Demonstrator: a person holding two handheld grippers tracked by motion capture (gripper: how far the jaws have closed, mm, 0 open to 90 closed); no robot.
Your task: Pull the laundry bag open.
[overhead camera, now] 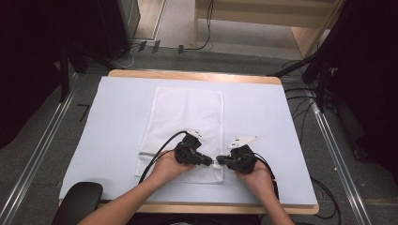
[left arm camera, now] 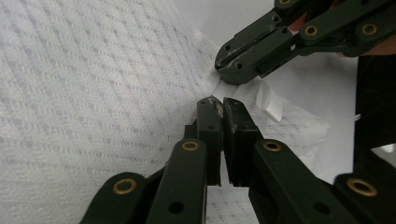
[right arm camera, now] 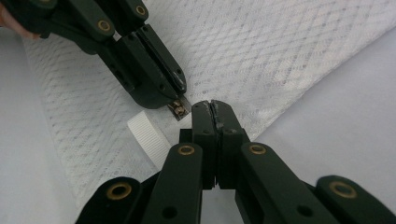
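Both grippers meet at the near right edge of the white mesh bag (overhead camera: pixel 187 122), which lies flat on the table (overhead camera: pixel 263 108). We judge our right gripper (right arm camera: pixel 211 103) clamps the fabric as an anchor, while our left gripper (right arm camera: pixel 180 108) pinches the zipper pull (right arm camera: pixel 179 109) to draw it.

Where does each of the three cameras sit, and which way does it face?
High view: above the person's side, looking forward and down on the table; both forearms enter from the bottom.
Left gripper view: rides the left hand-held gripper, looking along its shut jaws at the white mesh bag.
Right gripper view: rides the right hand-held gripper, facing the bag's zipper pull.
Shared: each gripper view shows the other gripper and the white ribbed tab.
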